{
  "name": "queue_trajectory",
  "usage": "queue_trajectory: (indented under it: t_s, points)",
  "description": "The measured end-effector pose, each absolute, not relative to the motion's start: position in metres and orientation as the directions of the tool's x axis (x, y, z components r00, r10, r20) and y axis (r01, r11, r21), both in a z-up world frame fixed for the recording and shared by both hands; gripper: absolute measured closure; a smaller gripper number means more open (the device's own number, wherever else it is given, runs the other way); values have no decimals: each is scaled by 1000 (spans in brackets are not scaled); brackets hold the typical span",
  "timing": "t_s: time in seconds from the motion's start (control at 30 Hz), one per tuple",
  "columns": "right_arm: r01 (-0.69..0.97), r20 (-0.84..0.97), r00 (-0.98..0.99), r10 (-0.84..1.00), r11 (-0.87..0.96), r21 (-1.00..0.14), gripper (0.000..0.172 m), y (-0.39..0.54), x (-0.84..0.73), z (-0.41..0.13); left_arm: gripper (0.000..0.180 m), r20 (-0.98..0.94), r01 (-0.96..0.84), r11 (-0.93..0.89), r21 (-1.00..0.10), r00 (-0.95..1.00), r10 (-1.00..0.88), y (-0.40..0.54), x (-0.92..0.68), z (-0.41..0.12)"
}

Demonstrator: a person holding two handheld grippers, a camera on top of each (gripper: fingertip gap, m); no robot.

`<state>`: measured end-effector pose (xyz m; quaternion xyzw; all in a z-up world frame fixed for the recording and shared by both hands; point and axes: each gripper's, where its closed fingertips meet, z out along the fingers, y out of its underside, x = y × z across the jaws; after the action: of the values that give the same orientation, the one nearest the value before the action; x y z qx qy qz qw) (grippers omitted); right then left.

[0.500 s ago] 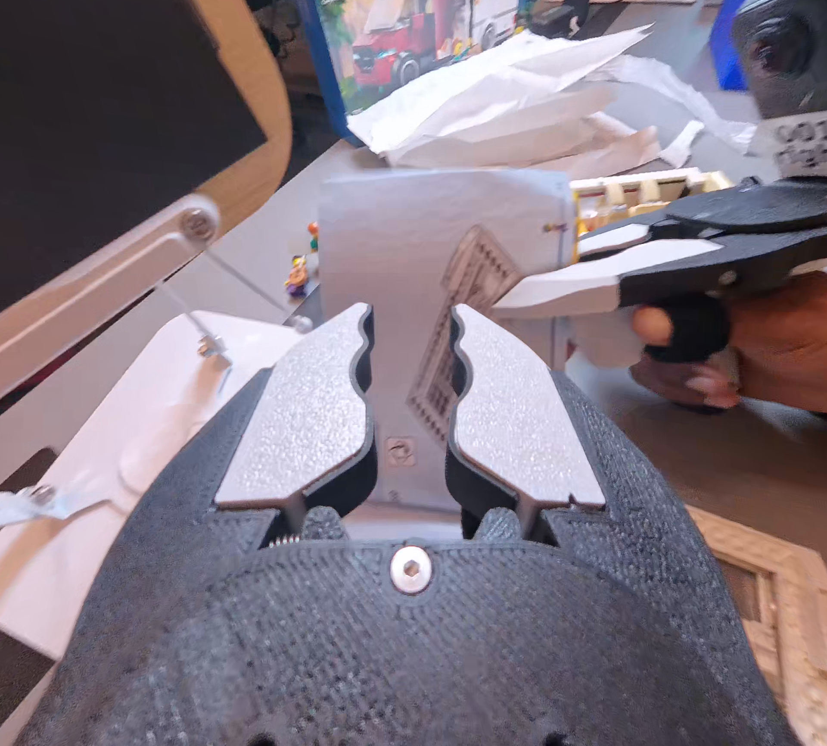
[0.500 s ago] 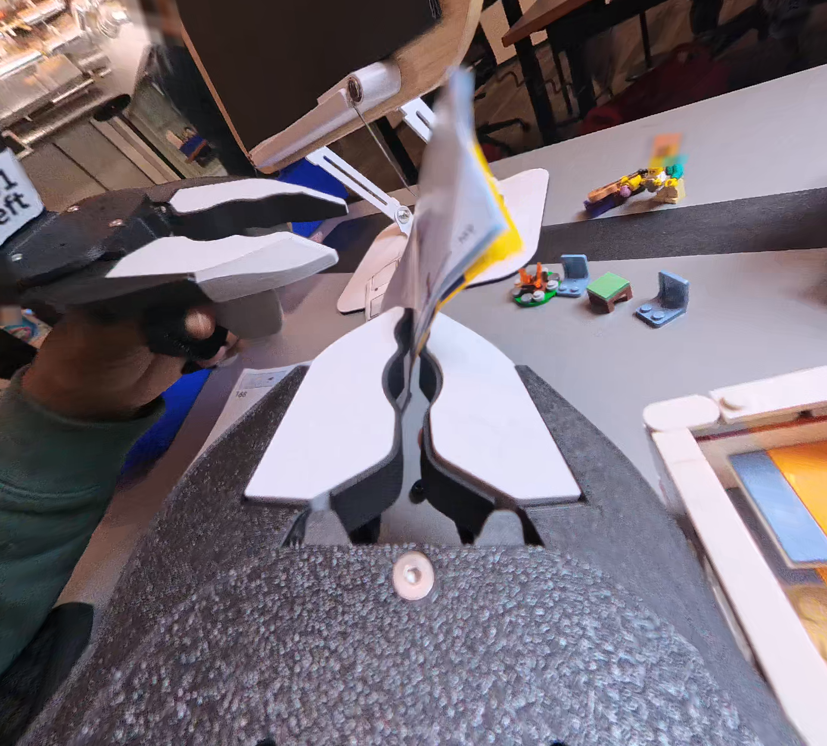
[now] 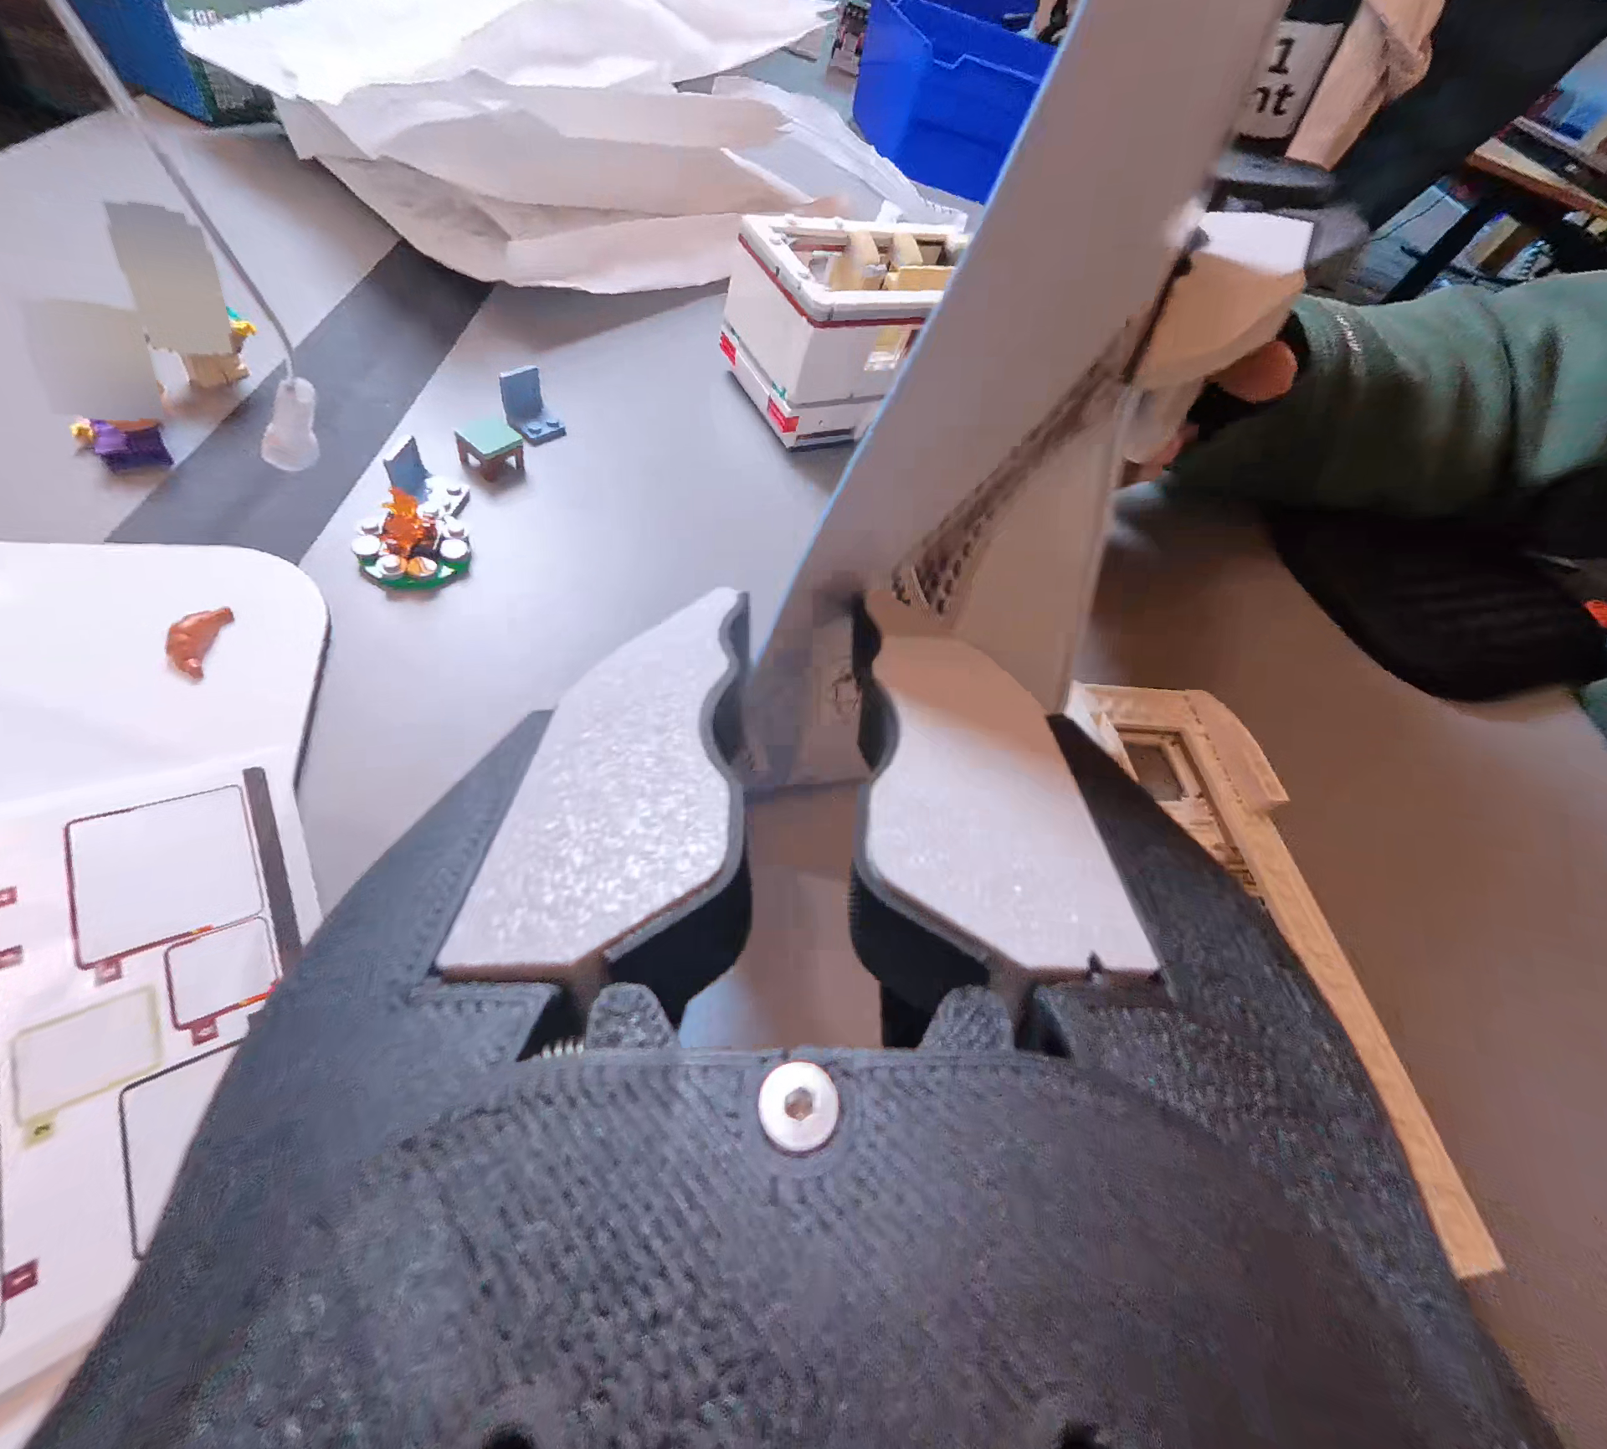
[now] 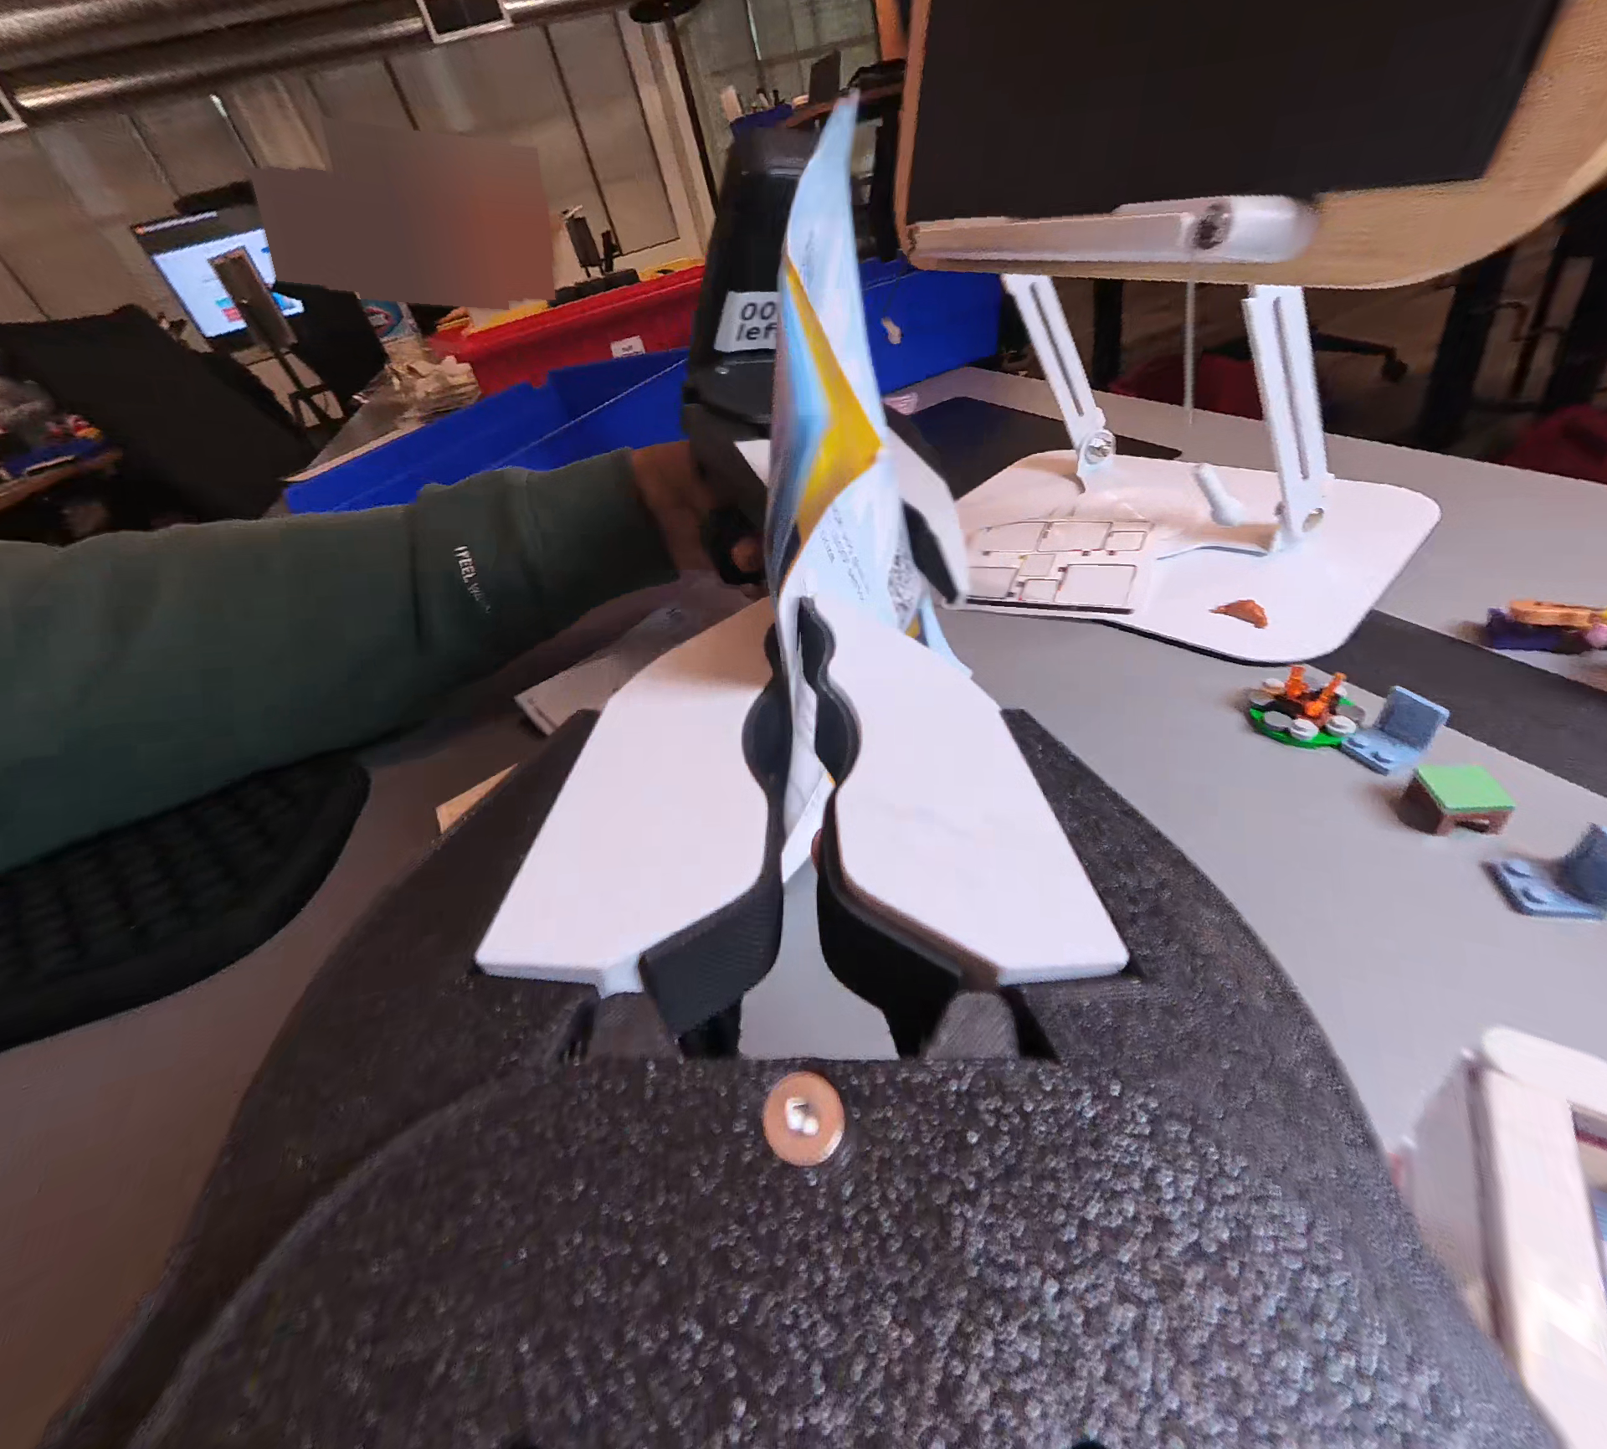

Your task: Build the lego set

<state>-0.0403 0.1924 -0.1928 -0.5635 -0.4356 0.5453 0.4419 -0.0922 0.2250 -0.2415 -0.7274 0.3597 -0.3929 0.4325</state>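
A thin printed booklet (image 3: 1043,277), grey-white on this side, rises tilted from the lower centre to the top right of the left wrist view. Its lower corner stands between the fingers of my left gripper (image 3: 802,616). These fingers are apart and do not clamp the booklet, so the left gripper is open. My right gripper (image 4: 796,624) is shut on the booklet (image 4: 826,433), which shows blue, yellow and white edge-on. The right gripper also shows in the left wrist view (image 3: 1235,294), pinching the booklet's right edge. One left finger (image 4: 935,537) shows beside the booklet.
On the grey table are a brick campfire (image 3: 413,542), a small green table (image 3: 489,442), blue chairs (image 3: 526,407), a white brick camper body (image 3: 817,346) and crumpled white paper bags (image 3: 539,129). A white stand base (image 3: 130,668) bears a sticker sheet (image 3: 156,929). A dark screen (image 4: 1217,16) hangs overhead. The tips of one gripper are about 8 cm away from the tips of the other. The brick campfire (image 3: 413,542) lies some 12 cm from my left tips, 20 cm from my right tips. My right wrist view (image 4: 1288,696) looks at it from another angle.
The booklet has swung from facing the left gripper flat-on to a steep tilt, and both views have turned. The right gripper has stayed shut on it. The left fingers have stayed apart.
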Motion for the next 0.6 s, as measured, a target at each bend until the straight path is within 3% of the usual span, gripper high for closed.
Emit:
queue_trajectory:
  t_s: [0.1,0.17,0.23,0.37,0.43,0.5,0.6]
  points:
    - [29,-219,82,972,-222,-975,168,202,-26,-188,175,221,-140,-305,-942,425,-878,219,-97,-221]
    - [95,-168,85,982,-176,-980,143,203,-19,-177,178,177,-177,-269,-947,415,-893,210,-96,-212]
    - [200,-35,89,995,-52,-978,130,204,-16,-160,179,138,-217,-241,-946,405,-904,201,-92,-204]
    - [547,286,4,958,237,-803,117,203,-24,-146,179,39,-378,-237,-895,464,-885,197,-88,-205]
    - [648,347,-51,937,295,-702,126,202,-33,-139,180,-18,-433,-218,-875,479,-877,196,-86,-202]
    - [716,390,-114,914,348,-606,172,203,-40,-136,180,-56,-459,-198,-866,482,-874,193,-85,-197]
    - [712,456,-183,871,437,-550,172,197,-55,-126,172,-104,-464,-184,-867,528,-843,188,-96,-192]
